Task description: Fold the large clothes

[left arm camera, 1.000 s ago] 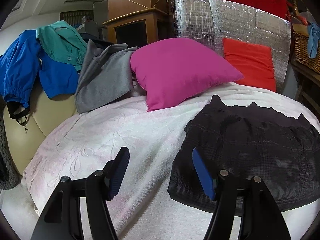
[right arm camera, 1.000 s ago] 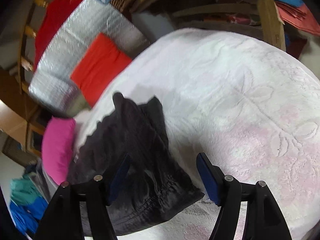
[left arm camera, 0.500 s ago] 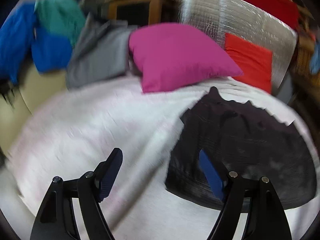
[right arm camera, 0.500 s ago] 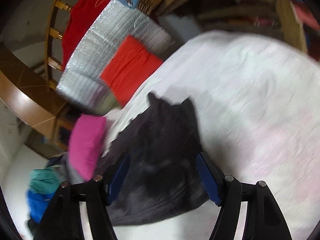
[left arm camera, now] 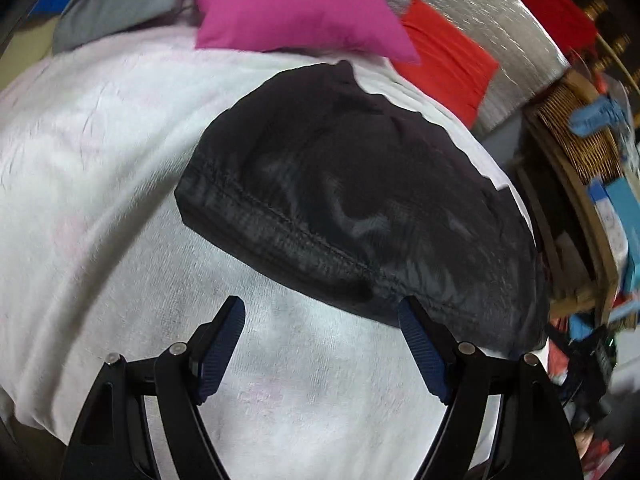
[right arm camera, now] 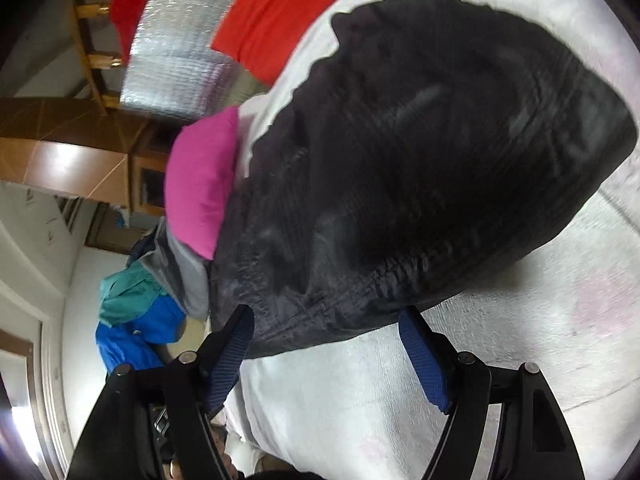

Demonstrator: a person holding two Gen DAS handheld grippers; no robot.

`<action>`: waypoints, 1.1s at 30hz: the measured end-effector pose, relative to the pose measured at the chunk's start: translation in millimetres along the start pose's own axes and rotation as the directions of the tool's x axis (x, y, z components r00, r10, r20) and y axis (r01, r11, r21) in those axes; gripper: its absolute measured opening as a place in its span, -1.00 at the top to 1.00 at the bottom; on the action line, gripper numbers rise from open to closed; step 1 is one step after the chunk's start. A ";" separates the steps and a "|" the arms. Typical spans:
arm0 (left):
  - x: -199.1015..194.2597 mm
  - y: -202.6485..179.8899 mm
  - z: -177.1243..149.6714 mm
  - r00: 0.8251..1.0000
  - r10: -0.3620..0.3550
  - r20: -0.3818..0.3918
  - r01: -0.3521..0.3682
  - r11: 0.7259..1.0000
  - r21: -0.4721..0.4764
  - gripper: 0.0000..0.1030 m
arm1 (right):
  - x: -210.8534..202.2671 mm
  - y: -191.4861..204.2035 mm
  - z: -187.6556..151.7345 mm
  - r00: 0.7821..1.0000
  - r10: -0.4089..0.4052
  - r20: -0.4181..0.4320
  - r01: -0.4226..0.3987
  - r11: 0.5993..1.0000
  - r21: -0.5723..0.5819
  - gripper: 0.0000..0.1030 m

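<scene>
Where spread flat on the white bedspread (left arm camera: 100, 152), black garment (left arm camera: 360, 184) shown dark, slightly shiny, with a stitched hem band along its near edge and a scalloped far edge. Seen again in the right wrist view (right arm camera: 420, 160), filling most of the upper frame, hem band toward the camera.

Left gripper (left arm camera: 320, 324): fingers (left arm camera: 222, 344) spread wide, nothing between them, only bedspread in the gap; right-hand blue pad just beside the garment's near hem, contact not discernible. No grip on the cloth.

Right gripper (right arm camera: 326, 332): fingers (right arm camera: 424, 360) widening at this moment, positioned at the garment's near edge; hem edge lying in the gap between the pads, pads not pressing on it. Left-hand pad overlapping the garment's corner in the picture; touching or merely in front, not discernible.

Background, far side of the bed: magenta pillow (left arm camera: 296, 4) just beyond the garment; red cushion (left arm camera: 448, 60) leaning on a silver quilted panel (left arm camera: 492, 20); grey garment (left arm camera: 120, 4) to the left of the pillow. Wicker basket (left arm camera: 576, 136) at the right edge of the left view. Teal and blue clothes (right arm camera: 136, 312) heaped at the left of the right view. Both views motion-blurred.
</scene>
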State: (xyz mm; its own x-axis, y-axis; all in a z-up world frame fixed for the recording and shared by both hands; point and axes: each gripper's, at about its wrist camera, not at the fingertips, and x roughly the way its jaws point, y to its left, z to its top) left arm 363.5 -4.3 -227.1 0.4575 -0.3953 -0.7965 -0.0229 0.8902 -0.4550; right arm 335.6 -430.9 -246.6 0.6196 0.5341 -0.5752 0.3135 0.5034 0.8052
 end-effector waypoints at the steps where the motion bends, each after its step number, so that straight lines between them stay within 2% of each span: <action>1: 4.3 4.7 2.8 1.000 0.009 0.001 -0.009 0.999 -0.044 -0.55 | 4.2 -2.8 1.5 1.000 -0.004 0.006 0.004 1.000 0.026 -0.51; 6: 19.1 24.6 10.9 1.000 0.027 -0.011 -0.029 0.981 -0.192 -0.55 | 17.1 -18.7 8.4 0.999 -0.031 0.033 0.026 0.990 0.139 -0.51; 8: 22.5 32.2 14.5 1.000 0.024 0.006 -0.022 0.969 -0.246 -0.55 | 21.5 -23.8 12.1 0.998 -0.033 0.060 0.022 0.985 0.168 -0.51; 11: 26.6 34.0 17.8 0.999 0.020 0.033 -0.010 0.962 -0.272 -0.53 | 21.6 -24.8 15.8 0.994 -0.022 0.103 0.003 0.984 0.179 -0.53; 13: 28.3 30.0 18.3 0.999 -0.003 0.047 0.014 0.968 -0.250 -0.06 | 22.5 -18.2 15.2 0.992 -0.038 0.120 0.020 0.989 0.147 -0.52; 14: 28.9 25.3 19.1 0.999 -0.004 0.052 0.016 0.974 -0.226 0.07 | 22.3 -10.2 15.0 0.989 -0.057 0.137 0.041 0.992 0.115 -0.37; 15: 26.4 18.8 18.4 0.997 0.018 0.075 -0.003 0.981 -0.194 0.19 | 21.9 -2.3 14.2 0.985 -0.078 0.153 0.065 0.994 0.086 -0.13; 17: 21.0 9.2 19.4 0.993 0.035 0.109 -0.018 0.989 -0.148 0.27 | 12.7 15.5 12.8 0.970 -0.103 0.221 0.106 0.994 -0.003 0.05; 19: 15.8 7.0 19.1 0.991 0.019 0.131 0.000 0.990 -0.143 0.27 | 7.0 24.7 9.9 0.960 -0.097 0.264 0.110 0.993 -0.038 0.08; 20: 16.4 9.8 20.4 0.992 0.015 0.128 0.004 0.989 -0.145 0.26 | 9.5 25.5 9.9 0.957 -0.121 0.265 0.138 0.989 -0.046 0.08; 21: 21.3 12.6 20.3 0.995 0.023 0.102 -0.007 0.988 -0.154 0.24 | 15.1 23.4 10.7 0.956 -0.157 0.247 0.173 0.984 -0.043 0.08; 23: 29.2 20.4 16.8 0.998 0.038 0.051 -0.028 0.984 -0.178 0.08 | 26.8 12.0 10.6 0.960 -0.209 0.184 0.213 0.977 -0.005 0.02; 25: 30.4 23.3 15.3 0.999 0.034 0.035 -0.026 0.980 -0.199 -0.07 | 26.1 5.5 11.2 0.973 -0.172 0.154 0.166 0.985 0.048 -0.05; 26: 27.9 24.3 14.1 0.999 0.038 0.022 -0.033 0.979 -0.201 -0.20 | 24.1 7.0 11.3 0.978 -0.153 0.145 0.147 0.988 0.046 -0.17; 27: 24.2 25.1 11.7 0.999 0.033 0.016 -0.030 0.980 -0.198 -0.25 | 22.8 9.0 10.5 0.981 -0.132 0.141 0.127 0.991 0.039 -0.39; 28: 19.5 25.5 6.2 1.000 0.014 0.008 -0.012 0.981 -0.192 -0.26 | 22.3 11.7 7.9 0.985 -0.111 0.134 0.107 0.994 0.032 -0.48; 33: 22.7 6.8 -7.2 0.993 -0.102 -0.063 0.091 0.983 -0.163 -0.36 | 41.4 29.9 -4.1 0.993 -0.093 0.069 0.095 0.995 -0.030 -0.59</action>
State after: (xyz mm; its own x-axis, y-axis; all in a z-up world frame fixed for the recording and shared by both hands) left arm 367.3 -8.8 -251.2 0.4006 -0.4977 -0.7693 -0.1255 0.8019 -0.5841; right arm 367.7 -390.9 -246.9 0.6356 0.4370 -0.6364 0.3498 0.5719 0.7420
